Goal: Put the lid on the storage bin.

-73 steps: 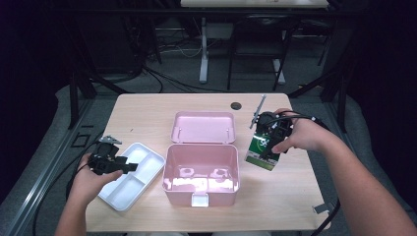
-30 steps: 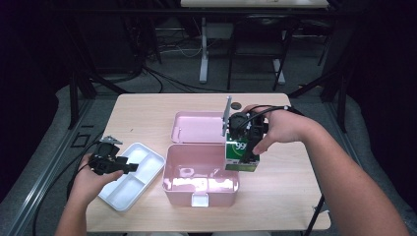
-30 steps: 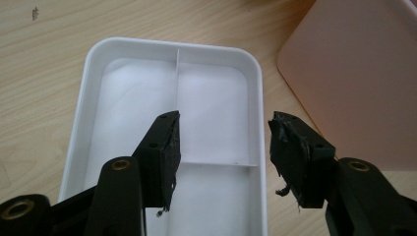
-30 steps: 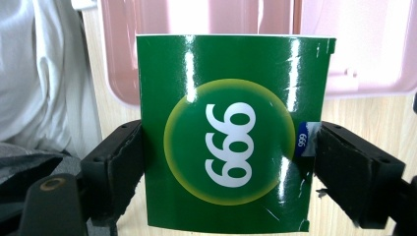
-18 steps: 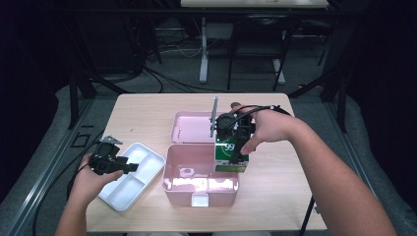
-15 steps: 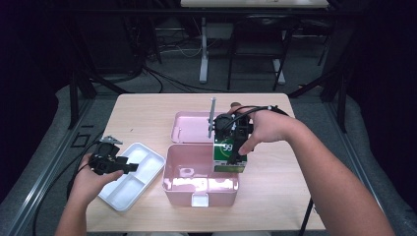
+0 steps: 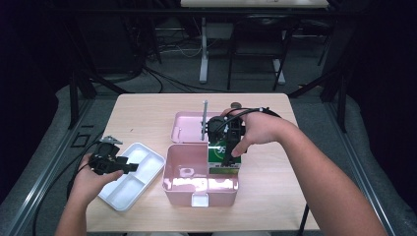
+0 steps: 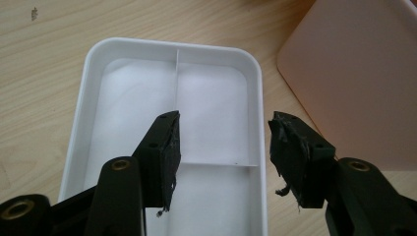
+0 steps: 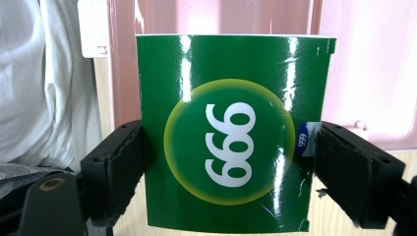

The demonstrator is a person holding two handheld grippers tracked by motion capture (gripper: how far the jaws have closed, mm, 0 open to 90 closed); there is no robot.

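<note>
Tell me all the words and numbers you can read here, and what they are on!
"999" in big white digits, turned on its side in the right gripper view, on the green box held by the right gripper.
Small white digits on a blue patch at the box's edge: too small to read for sure.
Pink case, white tray: no writing.

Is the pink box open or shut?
Open. In the high view the pink box shows its bare inside, and its lid lies flat behind it. The right gripper holds a green pack at its right edge.
</note>
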